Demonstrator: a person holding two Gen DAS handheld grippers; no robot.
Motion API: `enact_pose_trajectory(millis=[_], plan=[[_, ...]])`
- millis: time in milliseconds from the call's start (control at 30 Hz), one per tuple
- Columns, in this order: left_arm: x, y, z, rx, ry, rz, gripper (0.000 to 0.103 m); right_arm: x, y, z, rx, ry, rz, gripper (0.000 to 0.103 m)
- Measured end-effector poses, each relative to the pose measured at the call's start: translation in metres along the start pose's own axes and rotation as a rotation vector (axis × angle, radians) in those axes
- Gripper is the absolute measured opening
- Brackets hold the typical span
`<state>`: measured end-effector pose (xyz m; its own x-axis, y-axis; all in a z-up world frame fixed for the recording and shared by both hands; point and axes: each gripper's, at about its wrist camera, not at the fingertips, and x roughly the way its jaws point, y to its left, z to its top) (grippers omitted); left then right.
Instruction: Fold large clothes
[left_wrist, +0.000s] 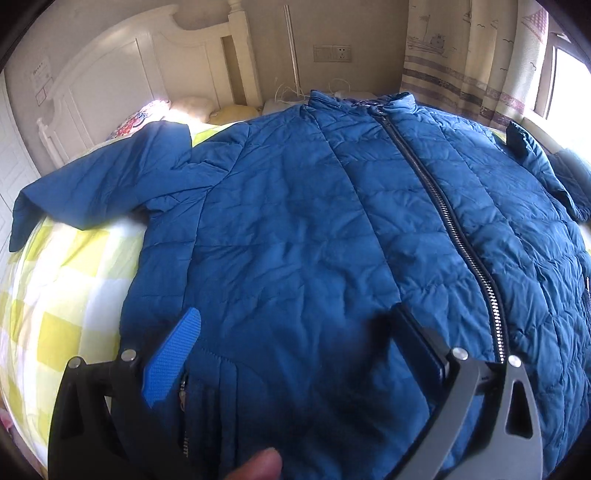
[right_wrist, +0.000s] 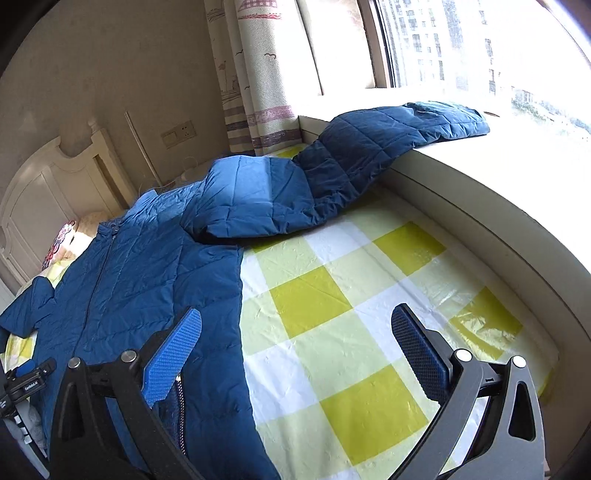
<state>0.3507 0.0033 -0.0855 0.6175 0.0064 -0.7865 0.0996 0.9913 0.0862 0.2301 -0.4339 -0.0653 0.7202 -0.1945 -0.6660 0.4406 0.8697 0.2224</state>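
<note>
A large blue quilted jacket (left_wrist: 295, 206) lies front up and zipped on the checked bed sheet (left_wrist: 74, 280). Its left sleeve (left_wrist: 103, 181) spreads out to the side. In the right wrist view the jacket (right_wrist: 140, 266) shows its right sleeve (right_wrist: 369, 147) reaching onto the window ledge. My left gripper (left_wrist: 299, 332) is open above the jacket's lower front, holding nothing. My right gripper (right_wrist: 295, 332) is open above the jacket's right side edge and the bare sheet (right_wrist: 332, 295), holding nothing.
A white headboard (left_wrist: 110, 74) and pillows (left_wrist: 192, 107) stand at the head of the bed. A cream window ledge (right_wrist: 480, 177) and its padded wall border the bed on the right. Curtains (right_wrist: 258, 74) hang by the window. The other gripper's body (right_wrist: 26, 380) shows at the far left.
</note>
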Motion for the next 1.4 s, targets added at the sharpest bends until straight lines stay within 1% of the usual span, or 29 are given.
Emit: enact_pose_trajectory(millis=[33, 67, 167, 267, 367, 400, 433, 500, 533, 567, 600, 667, 700, 800, 867, 900, 933, 967, 1000, 1033, 1067, 1100, 1133, 1167, 1267, 1333, 1367, 1400], plan=[[0.009, 0.005, -0.001, -0.029, 0.021, -0.029, 0.101, 0.011, -0.006, 0.013, 0.025, 0.000, -0.011, 0.099], [0.011, 0.008, -0.002, -0.054, 0.020, -0.046, 0.101, 0.024, -0.013, 0.025, 0.057, 0.005, -0.005, 0.099], [0.012, 0.004, -0.002, -0.042, 0.019, -0.025, 0.101, 0.064, -0.029, 0.054, 0.154, 0.037, 0.012, 0.099], [0.013, 0.004, -0.002, -0.064, 0.029, -0.039, 0.101, 0.102, -0.035, 0.071, 0.219, 0.069, 0.006, 0.099], [0.015, 0.004, 0.000, -0.073, 0.031, -0.031, 0.101, 0.127, -0.040, 0.086, 0.249, 0.070, -0.052, 0.099], [0.015, 0.004, 0.000, -0.074, 0.030, -0.027, 0.101, 0.133, -0.043, 0.090, 0.271, 0.075, -0.055, 0.097], [0.015, 0.004, 0.000, -0.075, 0.027, -0.028, 0.101, 0.137, -0.046, 0.093, 0.290, 0.069, -0.044, 0.093], [0.014, 0.006, -0.001, -0.084, 0.021, -0.038, 0.101, 0.142, -0.043, 0.100, 0.286, 0.051, 0.004, 0.061], [0.014, 0.006, 0.000, -0.085, 0.020, -0.037, 0.101, 0.143, -0.038, 0.102, 0.268, 0.050, 0.024, 0.053], [0.014, 0.006, 0.000, -0.083, 0.018, -0.035, 0.101, 0.139, -0.027, 0.105, 0.234, 0.024, 0.046, 0.037], [0.014, 0.006, -0.001, -0.084, 0.017, -0.035, 0.101, 0.128, -0.010, 0.107, 0.174, -0.030, 0.085, 0.031], [0.013, 0.006, -0.001, -0.086, 0.016, -0.035, 0.101, 0.103, 0.033, 0.112, 0.029, -0.124, 0.143, 0.029], [0.013, 0.006, -0.001, -0.086, 0.015, -0.035, 0.101, 0.090, 0.057, 0.112, -0.034, -0.156, 0.183, 0.028], [0.013, 0.007, -0.001, -0.086, 0.015, -0.035, 0.101, 0.058, 0.137, 0.100, -0.237, -0.204, 0.324, 0.026], [0.013, 0.006, -0.001, -0.087, 0.014, -0.037, 0.101, 0.040, 0.194, 0.077, -0.407, -0.203, 0.418, 0.026], [0.013, 0.006, -0.001, -0.088, 0.014, -0.037, 0.101, 0.031, 0.222, 0.058, -0.503, -0.181, 0.461, 0.026], [0.013, 0.006, -0.001, -0.088, 0.014, -0.037, 0.101, 0.031, 0.250, 0.040, -0.602, -0.134, 0.478, 0.026], [0.013, 0.006, -0.001, -0.088, 0.014, -0.037, 0.101, 0.033, 0.272, 0.020, -0.691, -0.100, 0.450, 0.026], [0.013, 0.006, -0.001, -0.089, 0.014, -0.038, 0.101, 0.038, 0.288, 0.000, -0.769, -0.074, 0.412, 0.036], [0.013, 0.006, -0.001, -0.089, 0.014, -0.039, 0.101, 0.047, 0.299, -0.022, -0.839, -0.010, 0.390, 0.050], [0.012, 0.006, -0.001, -0.089, 0.013, -0.039, 0.101, 0.062, 0.305, -0.038, -0.884, 0.088, 0.393, 0.077], [0.012, 0.006, -0.001, -0.090, 0.013, -0.039, 0.101, 0.075, 0.305, -0.049, -0.896, 0.156, 0.384, 0.086], [0.013, 0.006, -0.001, -0.090, 0.013, -0.040, 0.101, 0.082, 0.300, -0.059, -0.893, 0.175, 0.348, 0.086], [0.013, 0.007, -0.001, -0.090, 0.012, -0.041, 0.101, 0.079, 0.292, -0.060, -0.867, 0.172, 0.351, 0.086], [0.012, 0.007, -0.001, -0.091, 0.012, -0.041, 0.101, 0.066, 0.263, -0.042, -0.722, 0.199, 0.361, 0.087], [0.012, 0.008, 0.000, -0.091, 0.012, -0.041, 0.101, 0.049, 0.232, -0.031, -0.613, 0.180, 0.365, 0.087], [0.012, 0.008, -0.001, -0.091, 0.011, -0.041, 0.101, 0.042, 0.217, -0.029, -0.575, 0.161, 0.347, 0.087], [0.012, 0.007, 0.000, -0.090, 0.009, -0.039, 0.101, 0.038, 0.201, -0.027, -0.544, 0.147, 0.307, 0.087]])
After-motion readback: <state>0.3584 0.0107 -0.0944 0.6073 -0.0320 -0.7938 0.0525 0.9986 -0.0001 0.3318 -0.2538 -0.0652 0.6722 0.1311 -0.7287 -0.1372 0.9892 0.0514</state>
